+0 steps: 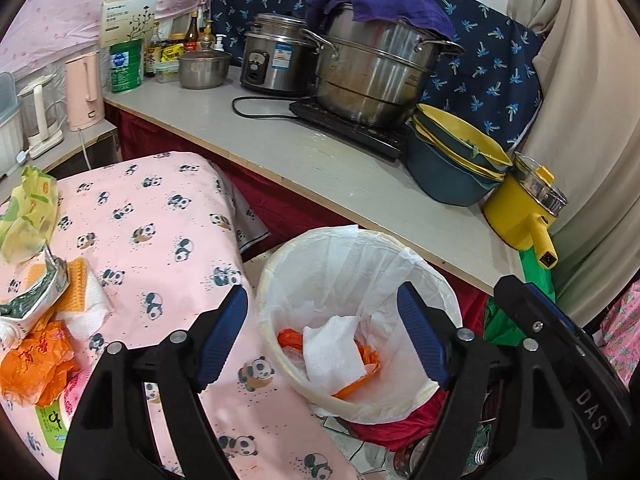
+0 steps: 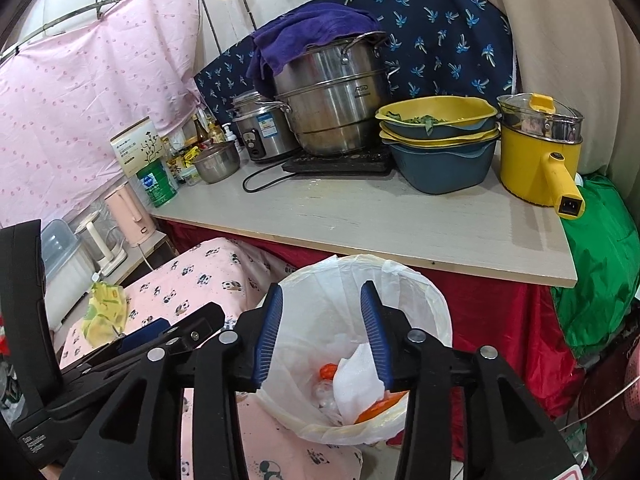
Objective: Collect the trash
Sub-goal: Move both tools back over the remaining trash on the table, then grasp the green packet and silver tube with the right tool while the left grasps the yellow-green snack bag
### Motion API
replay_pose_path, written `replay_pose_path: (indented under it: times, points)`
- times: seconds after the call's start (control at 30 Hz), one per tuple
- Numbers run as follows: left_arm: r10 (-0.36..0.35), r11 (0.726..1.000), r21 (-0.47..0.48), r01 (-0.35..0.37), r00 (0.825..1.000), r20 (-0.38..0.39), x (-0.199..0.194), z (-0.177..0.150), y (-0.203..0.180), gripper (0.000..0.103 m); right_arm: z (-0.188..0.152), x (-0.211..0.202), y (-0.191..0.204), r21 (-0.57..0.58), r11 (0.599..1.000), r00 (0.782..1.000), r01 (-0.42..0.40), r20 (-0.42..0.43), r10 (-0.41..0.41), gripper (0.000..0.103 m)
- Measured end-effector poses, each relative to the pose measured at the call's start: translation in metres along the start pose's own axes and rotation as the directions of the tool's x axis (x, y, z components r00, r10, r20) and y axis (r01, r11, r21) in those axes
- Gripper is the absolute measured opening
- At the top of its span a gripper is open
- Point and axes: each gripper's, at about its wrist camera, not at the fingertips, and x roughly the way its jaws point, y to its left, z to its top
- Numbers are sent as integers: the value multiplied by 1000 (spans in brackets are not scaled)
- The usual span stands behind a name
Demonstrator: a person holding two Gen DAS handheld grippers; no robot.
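A bin with a white liner (image 1: 420, 276) (image 2: 416, 292) stands on the floor between the panda-cloth table and the counter. Inside lie a white paper towel (image 1: 332, 348) (image 2: 356, 384) and orange plastic (image 1: 368, 356) (image 2: 376, 408). My left gripper (image 1: 324, 336) is open and empty, above the bin's near side. My right gripper (image 2: 322, 336) is open and empty over the bin; it also shows in the left wrist view (image 1: 560, 340). On the panda-cloth table (image 1: 160, 240) lie an orange bag (image 1: 36, 364), a white tissue (image 1: 86, 312), a green-white packet (image 1: 32, 300) and a yellow-green wrapper (image 1: 28, 208) (image 2: 102, 314).
The counter (image 2: 360, 216) behind the bin carries a steel steamer pot (image 2: 332, 104), rice cooker (image 2: 260, 128), stacked blue-yellow basins (image 2: 440, 148) and a yellow electric pot (image 2: 536, 156). A pink kettle (image 1: 82, 88) stands left. A green bag (image 2: 600, 256) sits at right.
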Motion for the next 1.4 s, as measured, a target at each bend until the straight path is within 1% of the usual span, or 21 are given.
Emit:
replay_pose_path:
  times: [0.1,0.3,0.6,0.73,0.83,0.97,1.07,1.23,1.33,1.4]
  points:
    - [20,1000,-17,-20,1000,10,-9,-1,12,74,-2,-5,11,-15,1000,1000,-11,5,11,46]
    - [69,995,-72,-67,997,21,-29,-1,44,74,-6,-10,36,-48,998,999,-43,-3,42,48]
    - [173,976,-140,-166,984,42,-61,-1,107,75,-19,-11,88,-108,988,994,-111,-34,108,48]
    - [233,960,-166,-224,972,39,-74,-4,139,75,-27,-6,113,-122,981,987,-154,-65,147,48]
    - [261,949,-189,-251,965,29,-80,-6,164,75,-34,1,134,-124,973,978,-194,-100,183,48]
    - [319,927,-213,-308,947,23,-89,-9,202,80,-46,9,164,-139,960,964,-241,-144,221,49]
    - [354,912,-228,-341,935,16,-94,-10,229,80,-56,18,187,-148,950,952,-276,-178,249,49]
    - [418,887,-218,-407,909,2,-94,-10,272,80,-71,38,222,-166,934,933,-317,-233,275,49]
    - [440,878,-203,-434,898,-15,-88,-10,295,81,-79,54,241,-170,927,920,-335,-269,284,49]
    - [446,876,-191,-442,895,-27,-83,-11,308,81,-84,65,251,-166,923,911,-348,-294,290,49]
